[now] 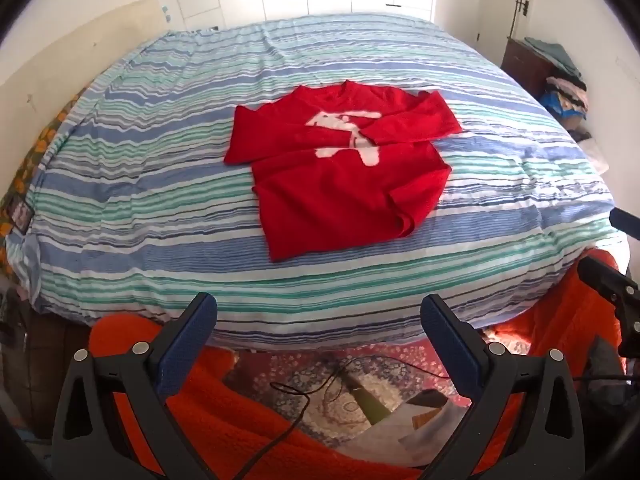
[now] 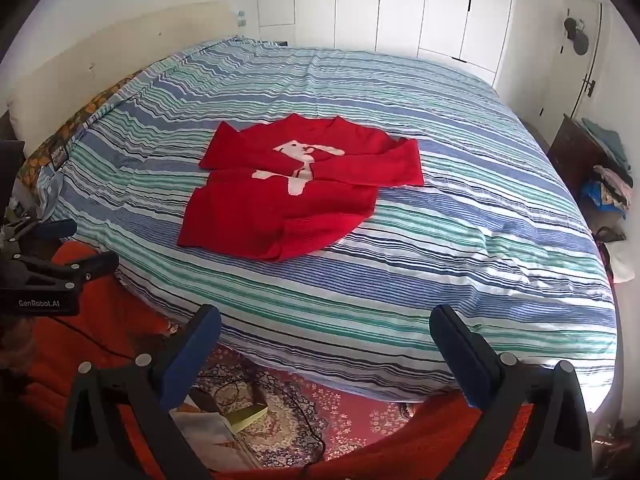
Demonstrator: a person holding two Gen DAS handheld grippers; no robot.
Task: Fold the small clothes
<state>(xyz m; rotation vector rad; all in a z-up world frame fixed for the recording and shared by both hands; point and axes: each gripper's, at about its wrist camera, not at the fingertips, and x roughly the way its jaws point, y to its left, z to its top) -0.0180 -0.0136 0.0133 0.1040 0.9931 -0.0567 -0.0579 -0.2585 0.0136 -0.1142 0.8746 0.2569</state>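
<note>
Fingers point(image 1: 452, 344) of left gripper point(image 1: 318, 316) spread apart, holding nothing; right gripper point(image 2: 326, 328) likewise spread, empty. Both hang off the near bed edge. Red sweater point(image 1: 340, 164) with white dog motif lies mid-bed point(image 1: 160, 160) on the striped cover, sleeves crossed over chest.

The sweater point(image 1: 340, 168) lies on the middle of the bed point(image 1: 160, 208), both sleeves crossed over its chest. Both hand-held grippers hang off the bed's near edge, above the rug point(image 2: 340, 412): the left hand-held gripper point(image 1: 318, 320) left of the right hand-held gripper point(image 2: 325, 330). The wardrobe point(image 2: 400, 4) stands behind the bed.
</note>
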